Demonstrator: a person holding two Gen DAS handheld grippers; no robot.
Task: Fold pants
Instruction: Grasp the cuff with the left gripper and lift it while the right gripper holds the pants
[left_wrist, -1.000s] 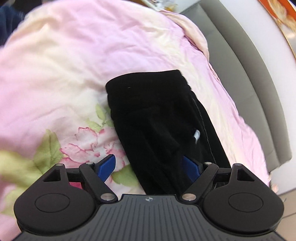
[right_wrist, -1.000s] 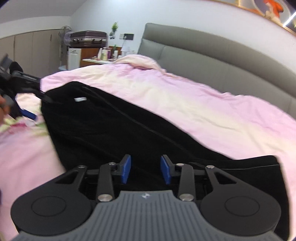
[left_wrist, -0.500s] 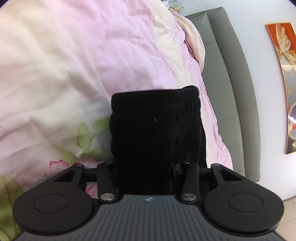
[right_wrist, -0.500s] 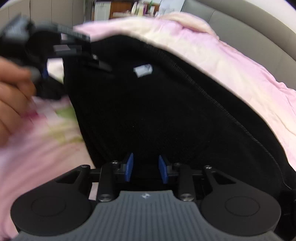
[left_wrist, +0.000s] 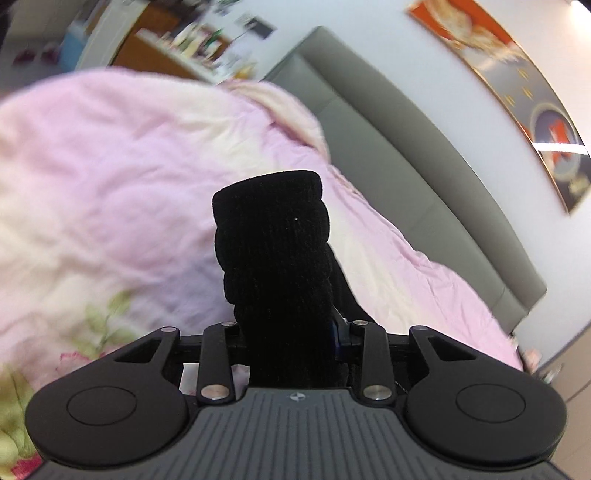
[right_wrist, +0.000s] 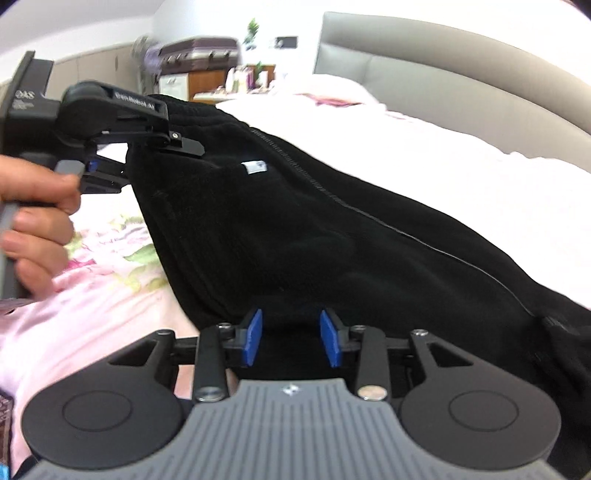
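Black pants (right_wrist: 295, 221) stretch across a pink floral duvet (right_wrist: 110, 288), their white label (right_wrist: 255, 167) facing up. My left gripper (left_wrist: 290, 332) has its jaws closing on the bunched waistband (left_wrist: 269, 236), which stands up off the bed between its fingers. The right wrist view shows that left gripper (right_wrist: 147, 162) at the far left, held by a hand (right_wrist: 37, 221), its fingers clamping the waist end. My right gripper (right_wrist: 291, 338) holds a thick fold of the pants' near edge between its blue pads (right_wrist: 255, 338); its jaws are opening slightly.
A grey padded headboard (left_wrist: 424, 192) runs along the far side of the bed. Behind the bed stand a desk with small items (right_wrist: 240, 81) and a dark suitcase (right_wrist: 199, 51). A framed picture (left_wrist: 517, 92) hangs on the wall.
The left gripper went from open around the waist end to shut on it and lifted it off the duvet. The right gripper slid closer to the left one, fabric staying between its pads.
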